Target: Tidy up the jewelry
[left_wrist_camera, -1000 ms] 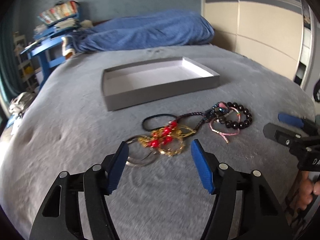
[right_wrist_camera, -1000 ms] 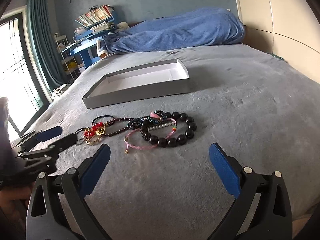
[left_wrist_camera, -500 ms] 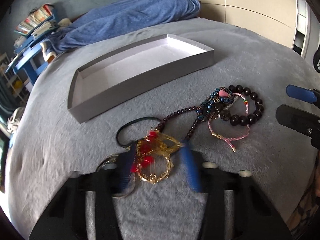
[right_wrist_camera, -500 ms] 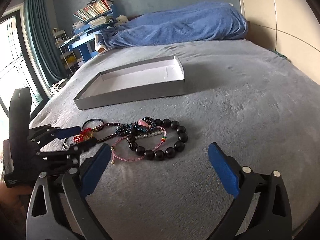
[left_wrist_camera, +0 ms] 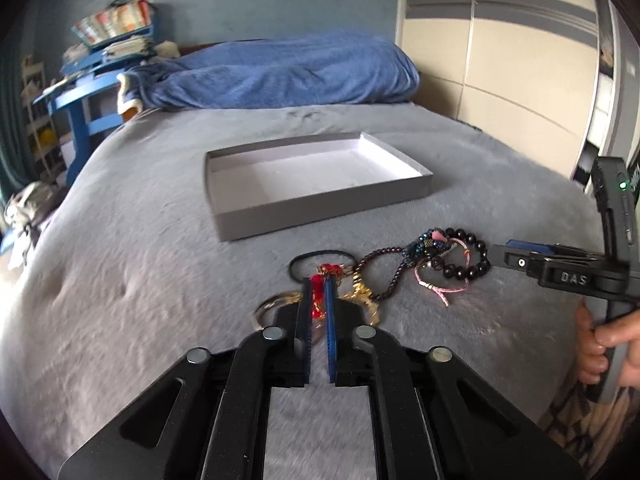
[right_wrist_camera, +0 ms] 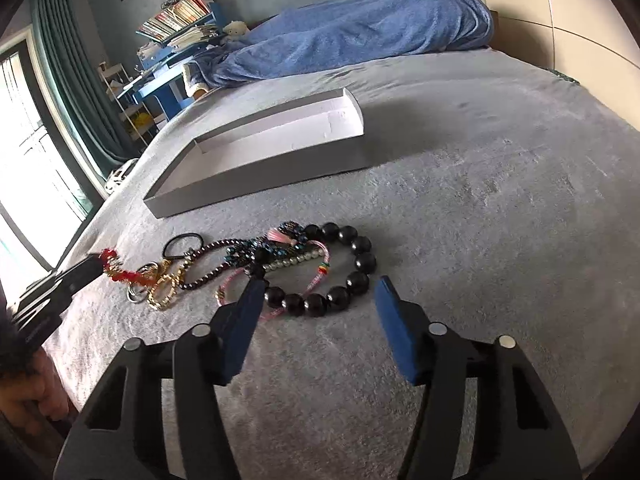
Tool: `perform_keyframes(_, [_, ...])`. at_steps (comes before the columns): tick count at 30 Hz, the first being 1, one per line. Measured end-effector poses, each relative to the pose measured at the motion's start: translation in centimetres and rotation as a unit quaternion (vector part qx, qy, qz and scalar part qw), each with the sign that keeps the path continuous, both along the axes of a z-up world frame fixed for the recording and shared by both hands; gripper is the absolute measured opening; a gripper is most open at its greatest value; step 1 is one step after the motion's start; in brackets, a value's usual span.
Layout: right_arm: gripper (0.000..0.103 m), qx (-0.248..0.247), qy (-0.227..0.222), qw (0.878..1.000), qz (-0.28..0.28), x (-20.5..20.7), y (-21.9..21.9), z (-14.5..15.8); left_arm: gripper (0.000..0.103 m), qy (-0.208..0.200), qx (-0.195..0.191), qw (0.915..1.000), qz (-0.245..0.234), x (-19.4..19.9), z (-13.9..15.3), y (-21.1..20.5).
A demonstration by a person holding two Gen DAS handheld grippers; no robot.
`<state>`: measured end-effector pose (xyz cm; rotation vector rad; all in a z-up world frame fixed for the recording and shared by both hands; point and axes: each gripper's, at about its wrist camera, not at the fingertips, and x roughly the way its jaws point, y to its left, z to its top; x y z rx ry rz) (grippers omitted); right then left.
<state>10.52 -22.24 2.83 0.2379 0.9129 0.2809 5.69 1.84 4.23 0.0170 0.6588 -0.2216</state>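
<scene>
A jewelry pile lies on the grey bedspread in front of a shallow grey tray [left_wrist_camera: 320, 216] [right_wrist_camera: 260, 176]. My left gripper [left_wrist_camera: 318, 280] [right_wrist_camera: 86, 268] is shut on a red-and-gold beaded piece [left_wrist_camera: 316, 292] [right_wrist_camera: 128, 276], and its strand stretches back to the pile. My right gripper [right_wrist_camera: 320, 282] [left_wrist_camera: 504, 252] hangs low over the black bead bracelet [right_wrist_camera: 356, 280] [left_wrist_camera: 472, 268]. Its jaws are closing, with the bracelet's near side between the pads, which do not touch it. A pink cord bracelet [right_wrist_camera: 316, 280] and a dark bead string [right_wrist_camera: 212, 268] lie tangled beside it.
A black hair tie [left_wrist_camera: 304, 258] and silver rings [left_wrist_camera: 268, 304] lie at the pile's left. A blue blanket [left_wrist_camera: 280, 76] is heaped at the head of the bed. A blue shelf with books [left_wrist_camera: 100, 60] stands at the far left. A hand [left_wrist_camera: 600, 344] holds the right gripper.
My left gripper went forward onto the red-and-gold piece, shut on it and drew back. My right gripper came down closer to the black bead bracelet and its jaws narrowed.
</scene>
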Motion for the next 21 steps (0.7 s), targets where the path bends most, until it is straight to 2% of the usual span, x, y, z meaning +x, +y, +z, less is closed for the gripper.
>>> perform_keyframes(2, [0.052,0.001,-0.004,1.000,0.009,0.3,0.5,0.4,0.003,-0.004,-0.017,0.9998,0.002,-0.5,0.5,0.8])
perform_keyframes(6, [0.050,0.001,-0.005,0.999,0.038,1.9,1.9,0.7,0.003,-0.009,-0.017,0.9998,0.003,-0.8,0.7,1.4])
perform_keyframes(12, [0.050,-0.026,0.006,0.997,0.069,4.0,4.2,0.1,0.003,0.026,-0.022,0.9994,0.007,-0.1,-1.2,2.2])
perform_keyframes(14, [0.050,-0.042,0.009,0.996,0.078,4.6,4.9,-0.3,0.018,0.041,-0.029,0.9988,0.006,0.1,-1.9,2.6])
perform_keyframes(15, [0.050,-0.049,0.011,0.995,0.081,4.9,5.1,-0.5,0.034,0.042,-0.027,0.9987,0.008,0.1,-2.1,2.6])
perform_keyframes(16, [0.050,-0.057,0.015,0.995,0.084,5.1,5.4,-0.9,0.045,0.040,-0.021,0.9989,0.010,0.0,-2.2,2.5])
perform_keyframes(18, [0.049,-0.068,0.019,0.994,0.088,5.3,5.8,-1.4,0.049,0.036,-0.016,0.9992,0.004,0.0,-2.3,2.2])
perform_keyframes(21, [0.042,-0.084,0.024,0.992,0.091,5.5,6.2,-2.1,0.050,0.038,0.000,0.9992,-0.005,0.5,-2.8,1.5])
